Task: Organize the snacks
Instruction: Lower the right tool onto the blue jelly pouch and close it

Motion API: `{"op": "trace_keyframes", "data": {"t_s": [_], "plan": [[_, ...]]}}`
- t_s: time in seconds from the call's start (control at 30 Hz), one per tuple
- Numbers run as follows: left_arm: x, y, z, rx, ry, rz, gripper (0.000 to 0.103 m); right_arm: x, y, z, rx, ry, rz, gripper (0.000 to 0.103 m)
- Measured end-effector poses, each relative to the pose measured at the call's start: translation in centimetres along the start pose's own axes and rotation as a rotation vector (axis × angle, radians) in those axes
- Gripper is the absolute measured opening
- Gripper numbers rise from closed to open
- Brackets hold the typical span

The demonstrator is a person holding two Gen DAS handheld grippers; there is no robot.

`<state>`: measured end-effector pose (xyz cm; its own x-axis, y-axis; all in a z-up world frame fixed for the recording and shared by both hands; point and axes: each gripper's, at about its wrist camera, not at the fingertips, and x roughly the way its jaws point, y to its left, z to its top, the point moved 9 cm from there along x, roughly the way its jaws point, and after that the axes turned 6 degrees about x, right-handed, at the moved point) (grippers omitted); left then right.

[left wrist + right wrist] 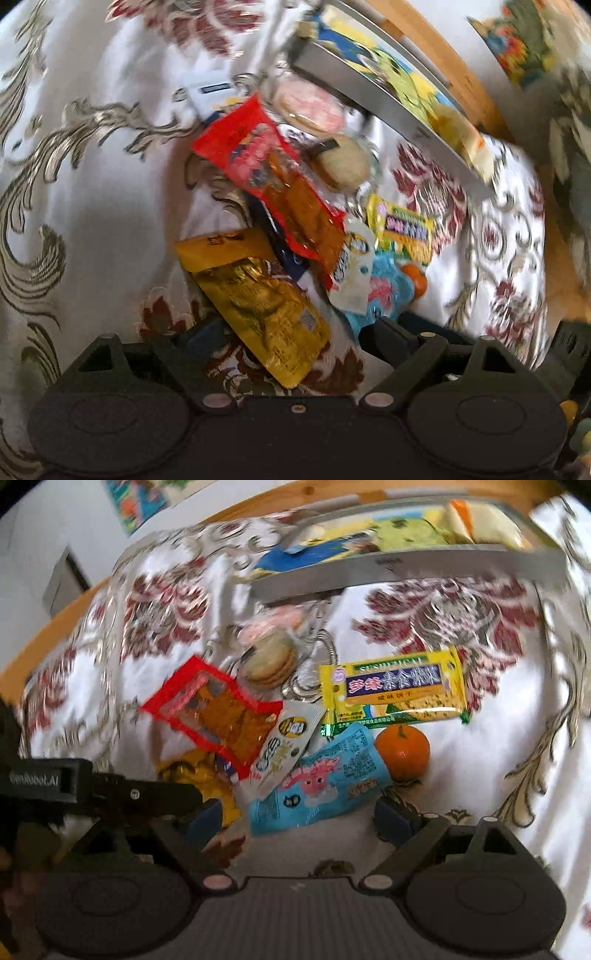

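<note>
Both grippers are hanging spread and empty over the snack heap on the floral cloth, the left gripper straddling the gold pouch (best pinched across its width), the right gripper nearing the blue packet.

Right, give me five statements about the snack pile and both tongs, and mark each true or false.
1. The round orange mandarin lies on the floral tablecloth beside the blue snack packet. True.
2. The right tongs are clamped on the mandarin. False: they are open and hold nothing.
3. The red packet with a clear window lies partly over the gold foil pouch. True.
4. The left tongs grip the gold foil pouch. False: their jaws stand open, with the pouch lying between them.
5. The shallow metal tray is empty. False: it holds colourful packets.
</note>
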<state>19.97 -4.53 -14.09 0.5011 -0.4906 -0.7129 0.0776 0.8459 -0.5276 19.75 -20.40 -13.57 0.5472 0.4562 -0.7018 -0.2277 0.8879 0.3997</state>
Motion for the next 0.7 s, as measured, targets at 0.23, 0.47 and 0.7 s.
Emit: {"op": "trace_keyframes", "data": {"t_s": [0.23,0.47,0.7], "plan": [[0.4,1.7,0.9,-0.159,-0.024,-0.049,0.087,0.3,-1.3,1.3,0.145,-0.066,0.048,0.071],[0.0,2.9,1.1,-0.238,-0.056,-0.04,0.066,0.0,-1.4,2.2,0.216,-0.113,0.094,0.049],[-0.5,3.2,1.5,-0.276,-0.107,-0.069,0.054,0.0,-0.7,2.4,0.255,-0.116,0.165,0.048]]}}
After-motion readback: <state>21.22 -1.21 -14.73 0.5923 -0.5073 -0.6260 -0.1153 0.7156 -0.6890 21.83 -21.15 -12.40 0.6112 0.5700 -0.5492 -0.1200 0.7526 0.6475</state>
